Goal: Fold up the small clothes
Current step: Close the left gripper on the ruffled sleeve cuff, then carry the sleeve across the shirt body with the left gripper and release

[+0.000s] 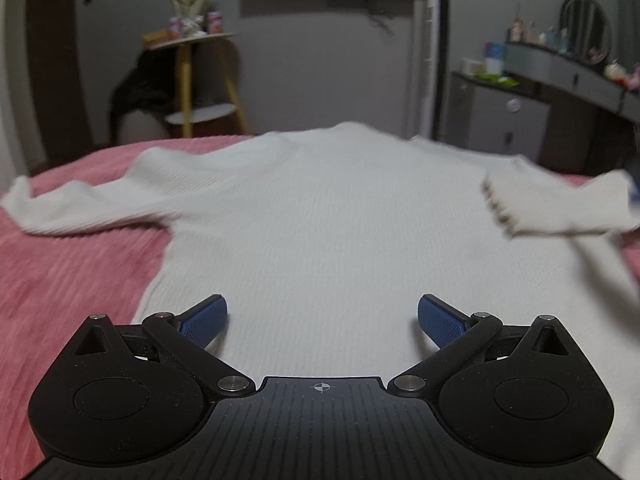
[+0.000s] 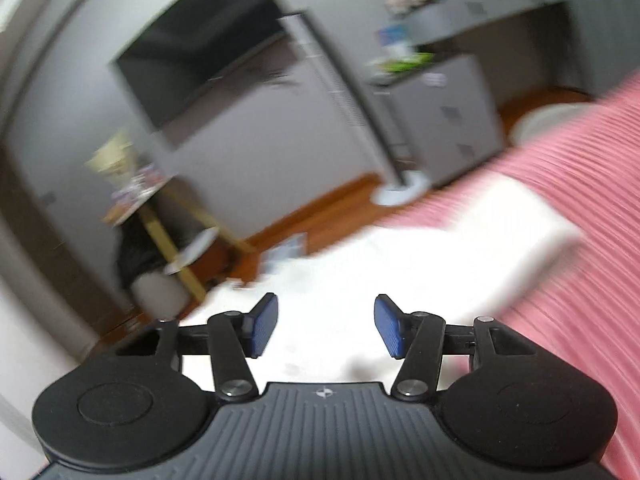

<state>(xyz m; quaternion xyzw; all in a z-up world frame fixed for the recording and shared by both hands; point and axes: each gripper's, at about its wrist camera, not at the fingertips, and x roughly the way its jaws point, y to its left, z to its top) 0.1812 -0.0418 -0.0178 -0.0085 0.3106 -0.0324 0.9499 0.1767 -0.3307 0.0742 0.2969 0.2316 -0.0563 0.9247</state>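
both claws gape wide and hold nothing: the left claw [image 1: 322, 320] over the white sweater [image 1: 320, 216], the right claw [image 2: 326, 326] above it too. the sweater lies flat on the pink bed [image 1: 60, 280], right sleeve [image 1: 560, 204] already turned inward, left sleeve [image 1: 80, 204] and body unfolded.

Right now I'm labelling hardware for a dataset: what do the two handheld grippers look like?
Both the left gripper and right gripper match: matte black bodies with round side lobes, silver pivot pins, a ribbed centre plate bearing a small crosshair mark, and blue textured finger pads. No cables or sleeves show.
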